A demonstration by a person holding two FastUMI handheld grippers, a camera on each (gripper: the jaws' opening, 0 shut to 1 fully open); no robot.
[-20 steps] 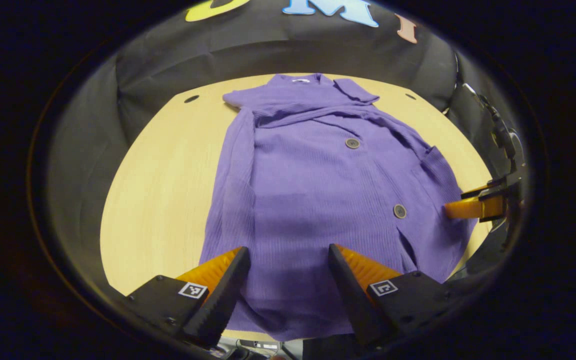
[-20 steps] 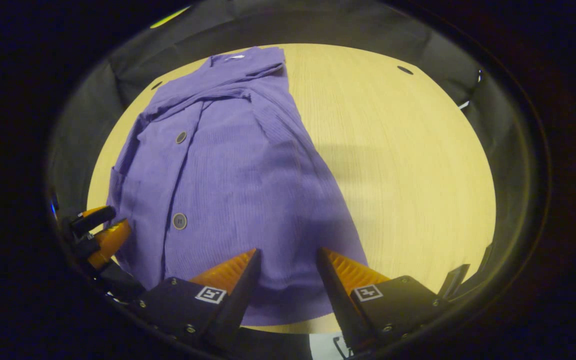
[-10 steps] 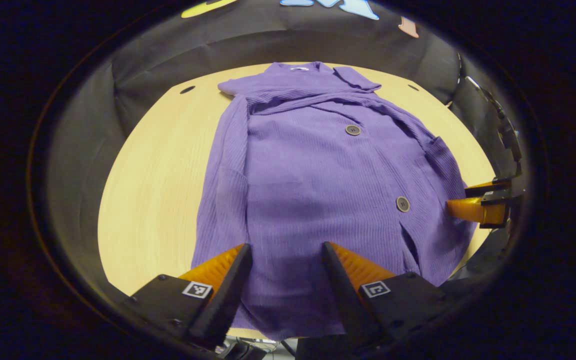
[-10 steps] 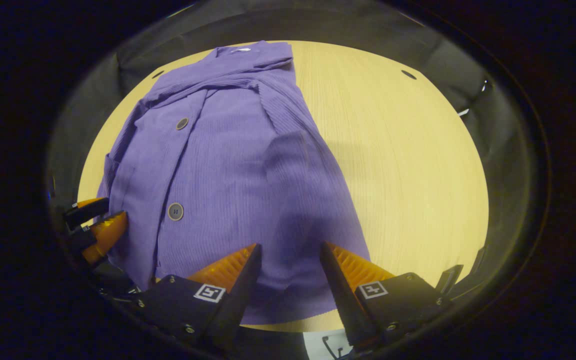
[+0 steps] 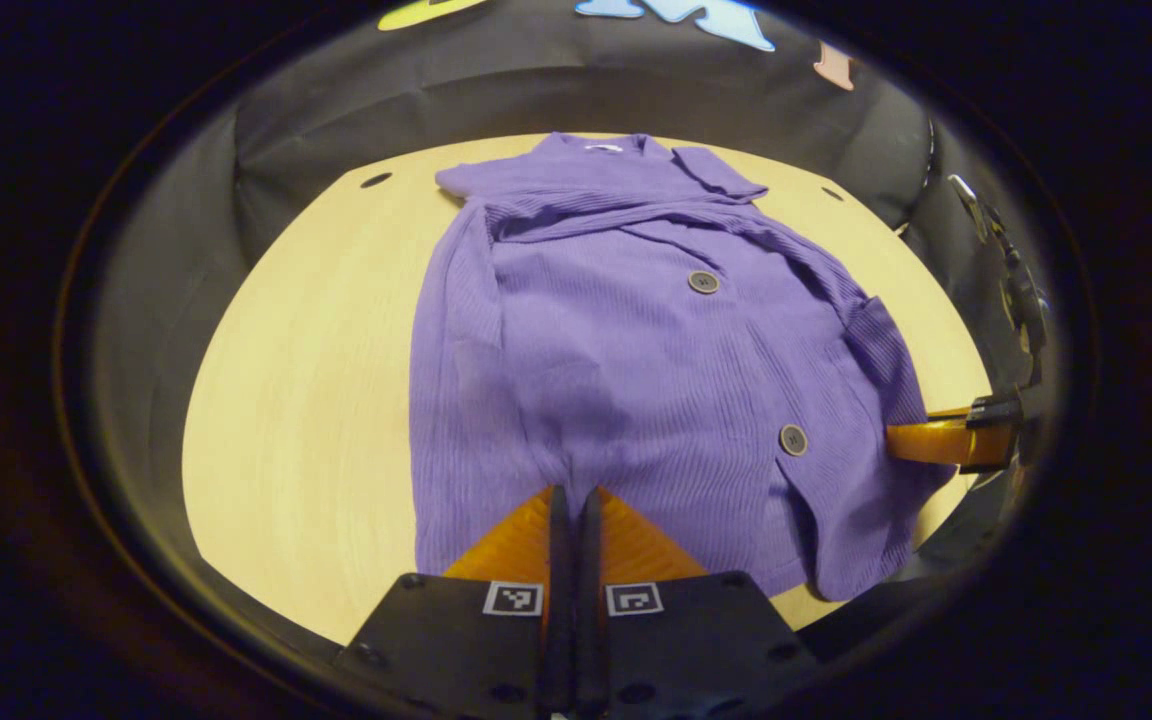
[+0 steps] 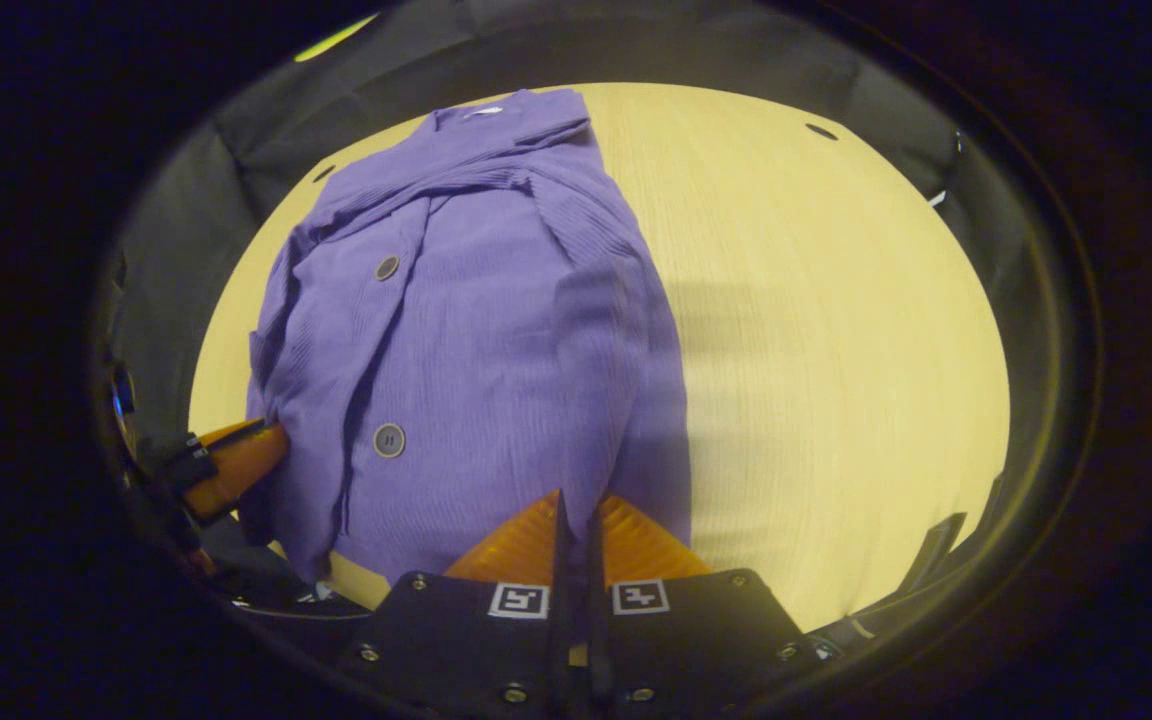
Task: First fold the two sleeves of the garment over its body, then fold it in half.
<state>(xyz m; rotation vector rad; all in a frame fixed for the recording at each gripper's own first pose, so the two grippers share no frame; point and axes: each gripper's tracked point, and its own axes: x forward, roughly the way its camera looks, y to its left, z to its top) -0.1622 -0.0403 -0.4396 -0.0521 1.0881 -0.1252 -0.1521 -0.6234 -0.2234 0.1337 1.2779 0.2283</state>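
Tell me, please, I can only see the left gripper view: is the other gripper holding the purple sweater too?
Observer: Yes. In the right gripper view, the right gripper has its fingers shut together on the bottom hem of the purple ribbed knit cardigan.
Operator: Is there space on the table on that side?
Observer: Yes. A wide bare stretch of the light wooden table lies beside the cardigan's edge there.
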